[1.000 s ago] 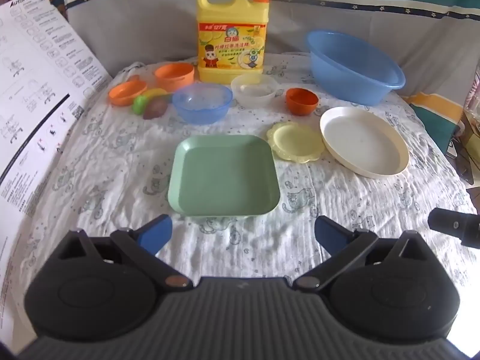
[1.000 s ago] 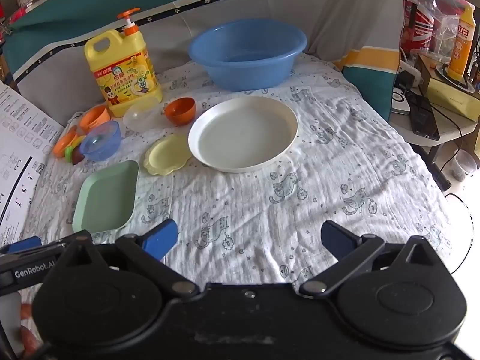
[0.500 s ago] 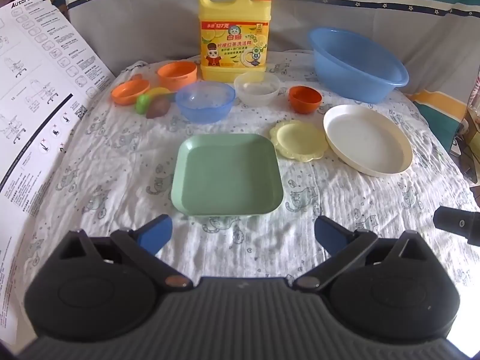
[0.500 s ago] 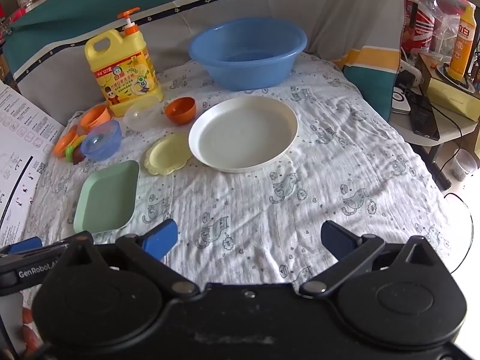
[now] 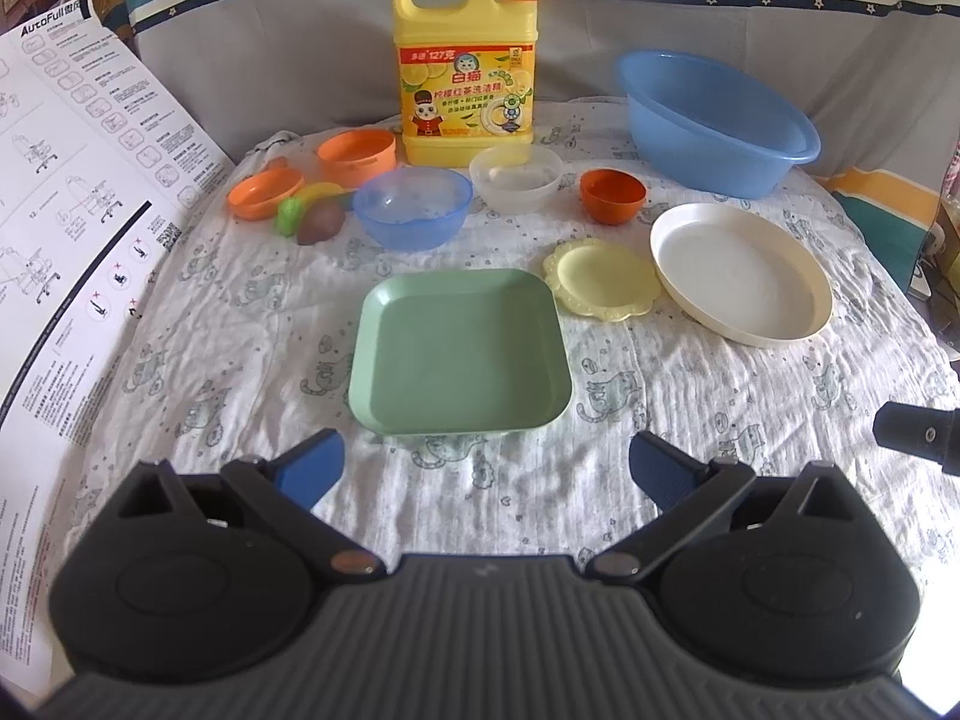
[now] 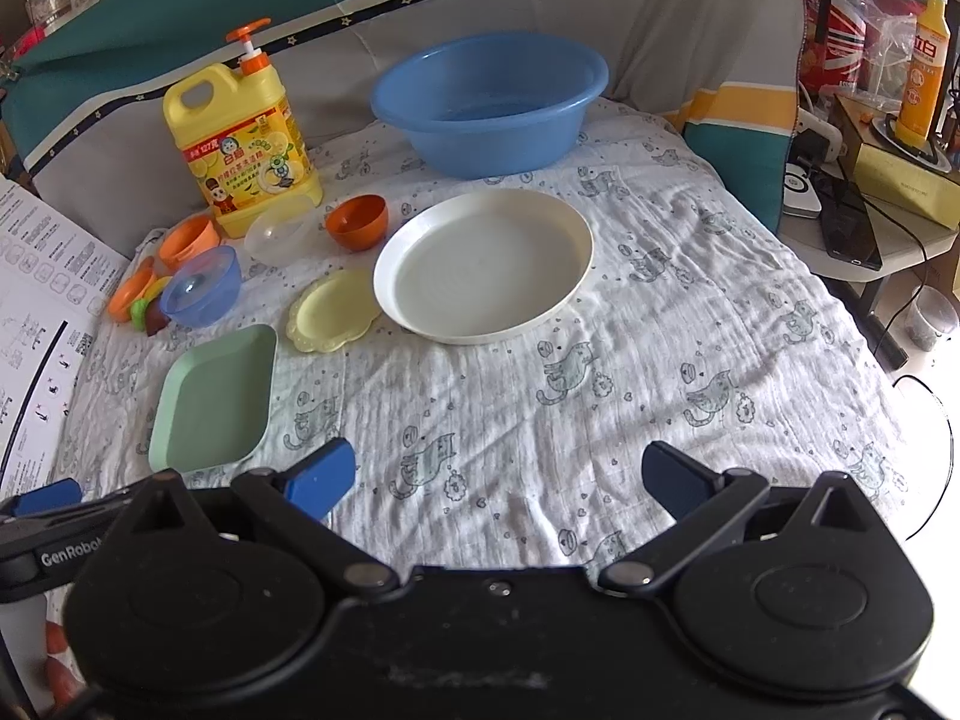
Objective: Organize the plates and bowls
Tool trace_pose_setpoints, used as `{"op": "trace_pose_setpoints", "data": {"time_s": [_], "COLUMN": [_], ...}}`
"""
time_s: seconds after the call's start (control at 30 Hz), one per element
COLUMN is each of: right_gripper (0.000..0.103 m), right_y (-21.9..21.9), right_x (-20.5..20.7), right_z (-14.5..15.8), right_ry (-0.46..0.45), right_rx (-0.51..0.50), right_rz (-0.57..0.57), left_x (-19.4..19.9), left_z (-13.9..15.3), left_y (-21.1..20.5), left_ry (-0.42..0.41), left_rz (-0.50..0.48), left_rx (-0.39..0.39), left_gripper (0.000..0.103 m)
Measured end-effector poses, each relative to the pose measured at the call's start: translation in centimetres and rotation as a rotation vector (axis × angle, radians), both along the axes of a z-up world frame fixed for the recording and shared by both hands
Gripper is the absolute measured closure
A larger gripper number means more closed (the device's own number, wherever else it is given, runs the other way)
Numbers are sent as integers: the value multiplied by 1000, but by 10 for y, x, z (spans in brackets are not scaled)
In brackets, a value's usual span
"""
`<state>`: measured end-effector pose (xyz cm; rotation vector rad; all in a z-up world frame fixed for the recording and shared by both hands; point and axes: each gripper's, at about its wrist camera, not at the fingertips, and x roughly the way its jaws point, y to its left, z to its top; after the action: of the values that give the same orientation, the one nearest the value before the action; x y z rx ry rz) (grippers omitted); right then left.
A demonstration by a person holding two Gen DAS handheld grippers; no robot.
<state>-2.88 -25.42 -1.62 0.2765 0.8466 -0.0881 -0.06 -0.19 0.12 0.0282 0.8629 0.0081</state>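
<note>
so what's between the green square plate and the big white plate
The small yellow scalloped plate sits between the green square plate and white plate, seen in both wrist views.

Green square plate (image 5: 459,351), pale yellow plate (image 5: 602,279), white cat-print cloth (image 5: 240,324).

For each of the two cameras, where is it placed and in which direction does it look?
Left wrist: sits on the left gripper, faces the green square plate; its open fingers show, the other gripper's tip at right.
Right wrist: sits on the right gripper, faces the white round plate; its open fingers show, the left gripper at lower left.
Shared: both plates, blue basin, detergent jug.
</note>
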Motion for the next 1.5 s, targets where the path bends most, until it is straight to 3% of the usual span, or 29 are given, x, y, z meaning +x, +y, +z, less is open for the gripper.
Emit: {"op": "trace_pose_setpoints", "data": {"time_s": [1.5], "right_gripper": [0], "right_y": [-2], "right_x": [3], "right_z": [-3], "right_ry": [20], "right_rx": [25], "right_rz": [-20], "left_x": [-1], "left_z": [-1], "left_y": [2], "left_ry": [5], "left_rz": [-3], "left_rx": [24], "left_gripper": [0]}}
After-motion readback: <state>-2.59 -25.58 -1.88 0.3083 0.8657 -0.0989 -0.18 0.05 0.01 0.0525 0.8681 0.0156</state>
